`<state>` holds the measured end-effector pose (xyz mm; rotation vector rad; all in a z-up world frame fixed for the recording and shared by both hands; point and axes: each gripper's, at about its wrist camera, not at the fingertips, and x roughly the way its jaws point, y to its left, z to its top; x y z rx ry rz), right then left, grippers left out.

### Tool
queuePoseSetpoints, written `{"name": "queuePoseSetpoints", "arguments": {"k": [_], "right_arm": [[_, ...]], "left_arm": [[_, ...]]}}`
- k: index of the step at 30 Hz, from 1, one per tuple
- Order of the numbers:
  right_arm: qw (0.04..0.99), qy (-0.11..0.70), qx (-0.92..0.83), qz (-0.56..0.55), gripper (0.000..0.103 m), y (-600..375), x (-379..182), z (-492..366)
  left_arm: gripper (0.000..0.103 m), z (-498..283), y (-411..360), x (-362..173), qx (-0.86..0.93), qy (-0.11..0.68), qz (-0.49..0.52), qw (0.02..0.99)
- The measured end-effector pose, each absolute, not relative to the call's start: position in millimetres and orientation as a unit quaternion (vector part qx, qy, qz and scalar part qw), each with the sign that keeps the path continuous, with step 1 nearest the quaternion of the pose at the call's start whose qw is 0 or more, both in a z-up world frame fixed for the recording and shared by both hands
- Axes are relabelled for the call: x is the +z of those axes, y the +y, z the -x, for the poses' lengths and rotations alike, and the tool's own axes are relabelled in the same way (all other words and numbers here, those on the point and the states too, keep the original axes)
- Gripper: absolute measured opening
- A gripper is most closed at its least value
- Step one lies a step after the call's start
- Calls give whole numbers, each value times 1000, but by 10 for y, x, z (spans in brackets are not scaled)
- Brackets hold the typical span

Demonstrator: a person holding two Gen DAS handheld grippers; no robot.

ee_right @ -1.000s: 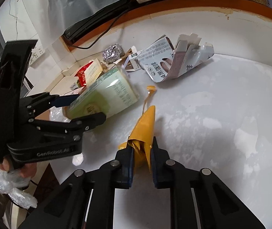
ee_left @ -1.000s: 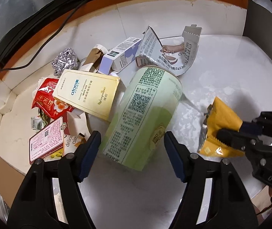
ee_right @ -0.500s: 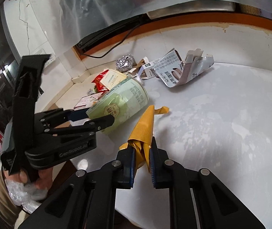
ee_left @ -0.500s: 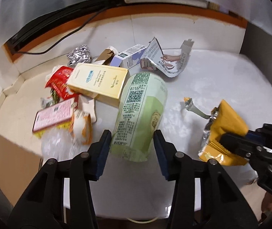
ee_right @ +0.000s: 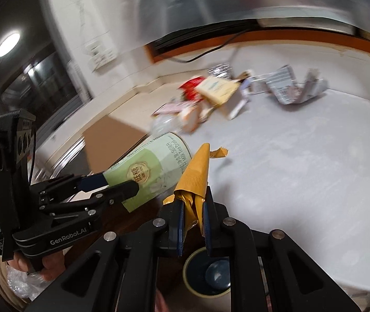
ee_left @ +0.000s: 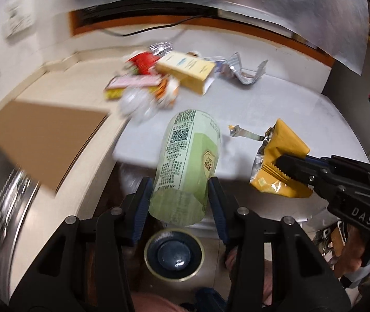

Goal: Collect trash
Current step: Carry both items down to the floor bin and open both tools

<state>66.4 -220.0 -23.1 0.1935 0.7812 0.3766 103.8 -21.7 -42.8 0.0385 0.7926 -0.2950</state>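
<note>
In the left wrist view, the left gripper (ee_left: 178, 202) has its blue pads pressed on both sides of one pale green paper cup (ee_left: 187, 161), held off the white table (ee_left: 302, 109) past its near edge. Only this view shows the cup's open base and printed code. At 6 o'clock beneath it sits one round bin opening (ee_left: 174, 253). At 3 o'clock the right gripper (ee_left: 292, 166) pinches one yellow wrapper (ee_left: 281, 161). At 12 o'clock the trash pile (ee_left: 169, 78) is blurred; its pieces cannot be counted.

In the right wrist view, the right gripper (ee_right: 192, 221) is almost fully closed on the wrapper (ee_right: 195, 174), which stands upright. At 9 o'clock the left gripper (ee_right: 117, 184) holds the cup (ee_right: 148, 171), showing its gold seal. A hand (ee_right: 44, 265) appears, partly cut off.
</note>
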Motion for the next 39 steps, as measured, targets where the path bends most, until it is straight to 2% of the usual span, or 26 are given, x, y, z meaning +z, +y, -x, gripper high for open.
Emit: {"name": "queuePoseSetpoints", "arguments": {"k": [10,18,28,33,35,39], "right_arm": [[881,414,227,-33,11,-1440,-645,-10],[842,494,214,-31,12,-1302,-1578,-135],[807,557,196,-36,12,-1365,-2717,-492],[794,578,185,-44,14,-1383,-3085,-695],[790,583,184,-48,19,-1381,-3176,-717],[786,589,176,-58,47,-1355,-3293,-744]], "left_arm": [[40,-421,368,-892,-112,412,19,904],[40,-613,251,-1643,-110,481,-12,870],[41,-1052,88,-2757,-100,559,-51,821],[46,-1141,-2,-3028,-91,566,-76,816],[48,-1219,-15,-3074,-86,566,-88,815],[50,-1245,-36,-3163,-79,573,-105,809]]}}
